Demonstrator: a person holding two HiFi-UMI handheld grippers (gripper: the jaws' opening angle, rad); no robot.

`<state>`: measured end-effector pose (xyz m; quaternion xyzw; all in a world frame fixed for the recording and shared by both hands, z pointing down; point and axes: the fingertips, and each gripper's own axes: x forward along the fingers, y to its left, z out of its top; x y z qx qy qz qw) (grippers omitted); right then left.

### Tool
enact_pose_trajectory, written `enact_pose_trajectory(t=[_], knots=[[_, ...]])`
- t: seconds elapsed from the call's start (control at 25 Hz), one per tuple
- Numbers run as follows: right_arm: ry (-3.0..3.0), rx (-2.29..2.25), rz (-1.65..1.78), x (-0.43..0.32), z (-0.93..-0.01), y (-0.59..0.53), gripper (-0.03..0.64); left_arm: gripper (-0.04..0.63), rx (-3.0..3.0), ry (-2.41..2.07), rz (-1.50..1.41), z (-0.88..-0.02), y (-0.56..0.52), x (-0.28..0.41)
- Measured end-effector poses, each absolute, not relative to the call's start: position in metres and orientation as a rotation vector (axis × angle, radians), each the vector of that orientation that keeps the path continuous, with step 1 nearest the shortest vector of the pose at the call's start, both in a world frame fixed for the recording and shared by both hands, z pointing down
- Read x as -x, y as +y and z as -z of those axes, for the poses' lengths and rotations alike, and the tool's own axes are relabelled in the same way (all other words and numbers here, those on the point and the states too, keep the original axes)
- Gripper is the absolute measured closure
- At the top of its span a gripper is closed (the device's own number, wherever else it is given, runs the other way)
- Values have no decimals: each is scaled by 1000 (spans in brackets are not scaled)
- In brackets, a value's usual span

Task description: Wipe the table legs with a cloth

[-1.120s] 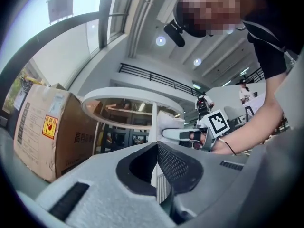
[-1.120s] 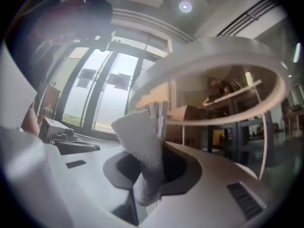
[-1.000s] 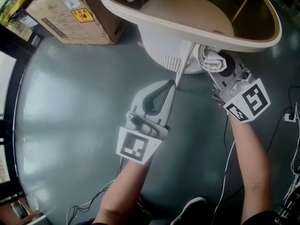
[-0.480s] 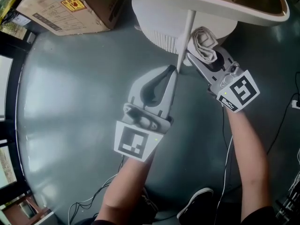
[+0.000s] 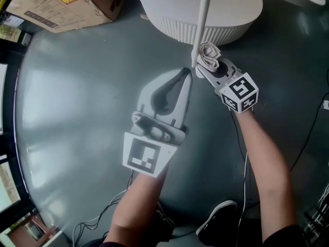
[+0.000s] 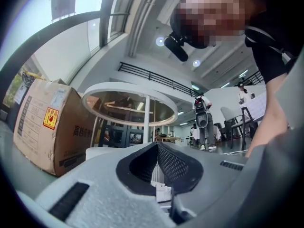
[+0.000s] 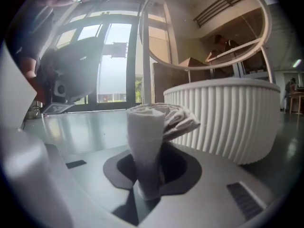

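The cloth [image 5: 207, 54], a pale rolled wad, stands pinched in the right gripper [image 5: 211, 70], whose jaws are clamped narrow on it; the wad touches the lower end of the thin white table leg [image 5: 201, 24], in front of the ribbed white base [image 5: 164, 9]; the left gripper [image 5: 185, 76] has its jaws closed tip to tip, empty, just beside that leg.

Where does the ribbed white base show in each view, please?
Head view: ribbed base at top centre.
Left gripper view: left of centre.
Right gripper view: right half, beyond the cloth.
Shared landmark: the thin table leg.
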<state>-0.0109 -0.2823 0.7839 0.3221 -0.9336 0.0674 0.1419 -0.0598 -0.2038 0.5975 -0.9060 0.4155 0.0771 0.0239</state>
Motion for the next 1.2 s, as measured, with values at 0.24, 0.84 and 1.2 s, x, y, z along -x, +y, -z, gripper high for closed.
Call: enact_pose_trajectory(t=[0.24,0.84,1.2], knots=[[-2575,-860,-301,5,-815,-281,543,589,2834,1328,-242,-610,-198,61],[-2890,-788,564,18,-515,-279,545,589,2823,1262,-267,-575,-197,51],[-2765,-822,307,17,-644,-281,545,589,2851,1272,-220,-600,-193,55]])
